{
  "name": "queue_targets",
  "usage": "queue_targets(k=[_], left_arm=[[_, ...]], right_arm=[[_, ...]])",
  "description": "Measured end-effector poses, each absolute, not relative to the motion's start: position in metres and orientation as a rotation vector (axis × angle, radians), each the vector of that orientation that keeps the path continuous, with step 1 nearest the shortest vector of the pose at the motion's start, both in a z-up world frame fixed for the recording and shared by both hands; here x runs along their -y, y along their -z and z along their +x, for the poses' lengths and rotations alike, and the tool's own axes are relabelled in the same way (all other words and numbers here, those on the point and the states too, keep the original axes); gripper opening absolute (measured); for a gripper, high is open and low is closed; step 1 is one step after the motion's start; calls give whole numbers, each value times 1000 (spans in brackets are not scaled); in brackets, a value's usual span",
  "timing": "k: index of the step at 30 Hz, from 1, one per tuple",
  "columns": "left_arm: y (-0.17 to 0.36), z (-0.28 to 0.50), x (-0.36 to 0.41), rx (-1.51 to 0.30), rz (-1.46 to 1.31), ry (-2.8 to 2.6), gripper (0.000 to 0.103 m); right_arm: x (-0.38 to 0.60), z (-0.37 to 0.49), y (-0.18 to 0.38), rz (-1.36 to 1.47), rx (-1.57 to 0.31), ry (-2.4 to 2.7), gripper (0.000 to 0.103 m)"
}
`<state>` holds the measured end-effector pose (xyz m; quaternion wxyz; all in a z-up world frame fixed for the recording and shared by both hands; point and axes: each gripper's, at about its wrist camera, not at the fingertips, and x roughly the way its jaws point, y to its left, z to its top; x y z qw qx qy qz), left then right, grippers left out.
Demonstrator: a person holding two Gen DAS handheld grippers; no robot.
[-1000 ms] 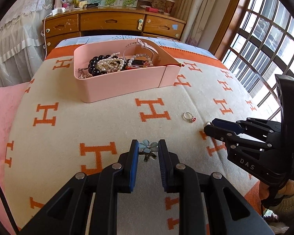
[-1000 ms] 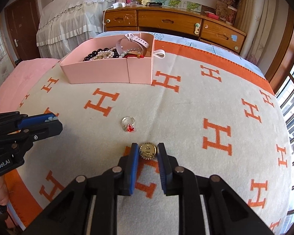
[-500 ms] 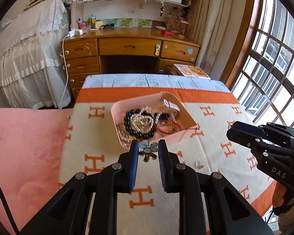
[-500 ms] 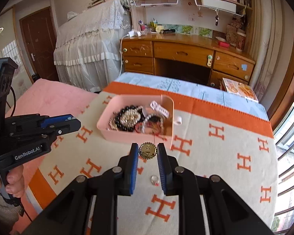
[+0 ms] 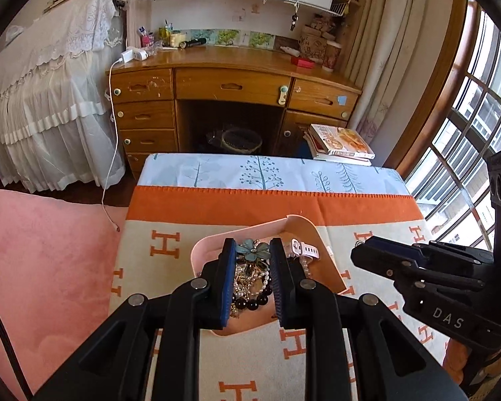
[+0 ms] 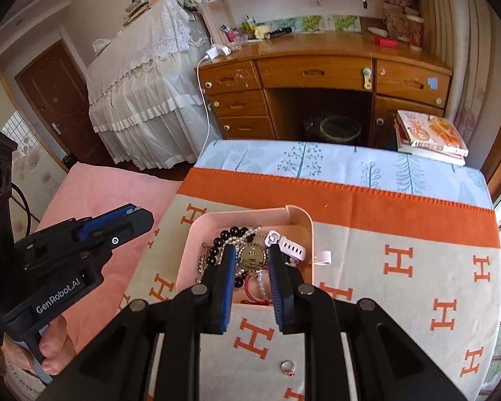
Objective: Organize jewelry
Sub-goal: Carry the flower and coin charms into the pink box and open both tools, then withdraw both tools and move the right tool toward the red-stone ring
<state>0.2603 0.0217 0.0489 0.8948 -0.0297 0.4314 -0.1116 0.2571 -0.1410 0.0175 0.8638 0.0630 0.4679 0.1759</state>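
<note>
Two pieces held above the tray, ready to drop.

Left gripper (image 5: 250, 250): fingers clamped on a blue flower brooch (image 5: 253, 250). Right gripper (image 6: 250, 256): fingers clamped on a round gold medallion (image 6: 252, 256). Both hang over the pink jewelry tray (image 6: 312, 234), which holds black beads (image 6: 224, 234), pearl strands, a red bracelet (image 6: 254, 280) and a white watch strap (image 6: 289, 244). The tray sits on an orange-and-cream blanket (image 6: 417, 267) covering the bed. One red-stone ring (image 6: 288, 367) lies loose on the blanket, well apart from the tray. Step, as judged: delivery. Next calls for parting each pair over the tray's interior, then fetching the ring.
</note>
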Motion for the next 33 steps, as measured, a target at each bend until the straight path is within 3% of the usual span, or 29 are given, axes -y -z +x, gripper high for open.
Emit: queue_targets(k=[10, 12, 14, 16, 33], left_arm=[[31, 297, 0, -1060, -91, 238, 20], [38, 298, 0, -1073, -100, 233, 29], [41, 297, -3, -1070, -105, 226, 49], [39, 294, -4, -1056, -98, 212, 55], [-16, 235, -12, -993, -90, 227, 56]], right_arm=[[149, 285, 51, 187, -1140, -363, 20], [147, 283, 51, 159, -1127, -360, 21], [146, 281, 49, 134, -1112, -363, 28], [145, 277, 46, 122, -1095, -367, 33], [163, 222, 6, 113, -1019, -358, 33]])
